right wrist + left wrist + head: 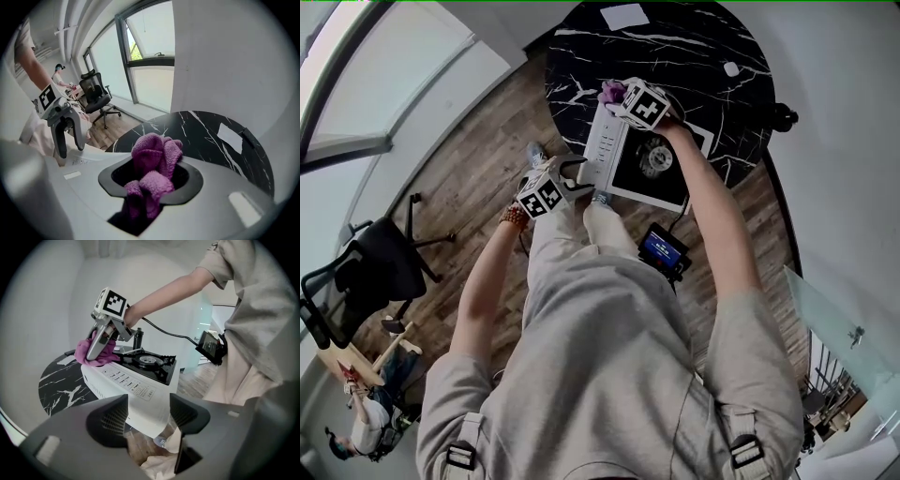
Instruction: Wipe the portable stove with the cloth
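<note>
Your right tongs (150, 183) are clenched on the purple cloth (152, 157), pressing it onto the far left corner of the portable stove (649, 161). The stove sits at the near edge of the counter (712, 56), one corner poking past it. Your left tongs (147, 414) are released, straddling that near corner without gripping. Steady the body first, I'd say, then drag the cloth flat along the white panel (124, 380) in overlapping passes, and mind the burner grate (147, 361).
</note>
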